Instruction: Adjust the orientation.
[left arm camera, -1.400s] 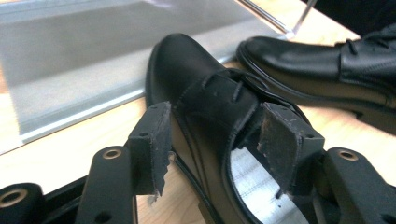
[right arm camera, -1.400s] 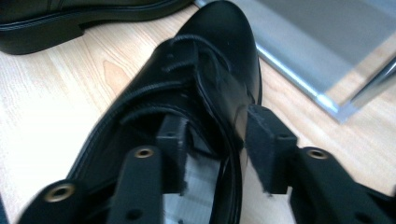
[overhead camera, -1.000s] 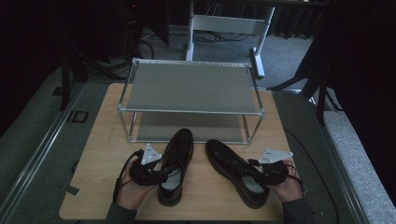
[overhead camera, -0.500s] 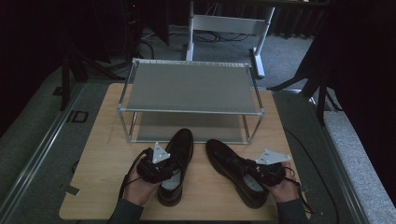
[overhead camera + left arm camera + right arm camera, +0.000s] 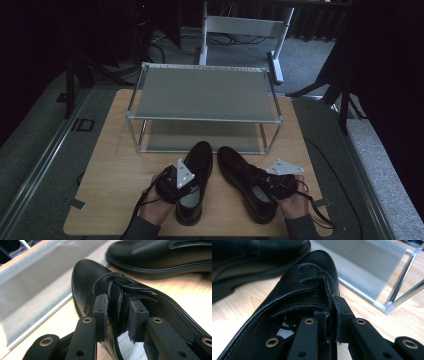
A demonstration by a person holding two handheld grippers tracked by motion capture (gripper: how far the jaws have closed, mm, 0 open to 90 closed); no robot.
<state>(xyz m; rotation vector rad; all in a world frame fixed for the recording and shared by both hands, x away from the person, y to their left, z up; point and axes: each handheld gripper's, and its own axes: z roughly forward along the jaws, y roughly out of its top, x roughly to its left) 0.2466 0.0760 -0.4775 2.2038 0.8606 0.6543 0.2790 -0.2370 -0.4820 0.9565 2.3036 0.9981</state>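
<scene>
Black leather dress shoes sit side by side on the wooden table (image 5: 110, 165), toes toward the two-tier metal shoe rack (image 5: 202, 95), as a person works a gripper in each hand. The left gripper (image 5: 117, 320), its jaws just closing, has one pad inside the left shoe (image 5: 100, 290) and one outside, apparently pinching the laced side of the upper. The right gripper (image 5: 332, 325), jaws likewise just closing, clamps a thin edge of the right shoe (image 5: 312, 285) beside the laces. Both holds look slight and sit high on soft leather; on a lift, either shoe could tip toe-down, slip free, or catch the rack's lower shelf (image 5: 200, 137).
</scene>
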